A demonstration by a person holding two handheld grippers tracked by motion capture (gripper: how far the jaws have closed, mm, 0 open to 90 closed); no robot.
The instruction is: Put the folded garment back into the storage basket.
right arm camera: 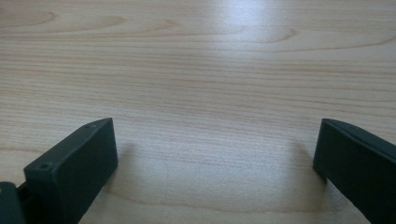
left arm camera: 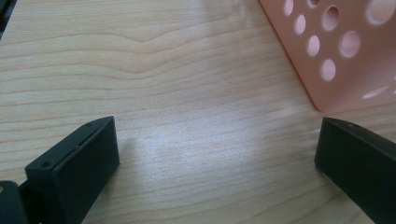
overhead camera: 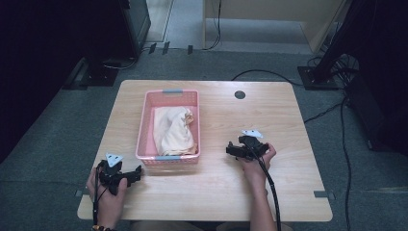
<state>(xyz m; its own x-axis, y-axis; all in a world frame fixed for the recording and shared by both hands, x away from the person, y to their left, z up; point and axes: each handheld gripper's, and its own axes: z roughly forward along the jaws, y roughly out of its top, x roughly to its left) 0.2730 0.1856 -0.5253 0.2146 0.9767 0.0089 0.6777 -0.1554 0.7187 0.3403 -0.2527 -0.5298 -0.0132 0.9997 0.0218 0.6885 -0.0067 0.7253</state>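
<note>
Left gripper view: pink basket point(left arm camera: 345, 51) corner, rest cut off.

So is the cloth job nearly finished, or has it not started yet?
The cream cloth lies bunched inside the pink basket. Nothing is in hand: the left gripper and right gripper rest open on the wooden table, holding nothing. Which step comes next can't be told.

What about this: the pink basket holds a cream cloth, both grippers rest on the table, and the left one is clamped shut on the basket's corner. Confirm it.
Not quite. The left gripper is open, its jaws wide apart over bare table, beside the pink basket corner without gripping it, as the left gripper view shows. The rest stands: the cream cloth lies in the basket, and the right gripper rests on the table.
</note>
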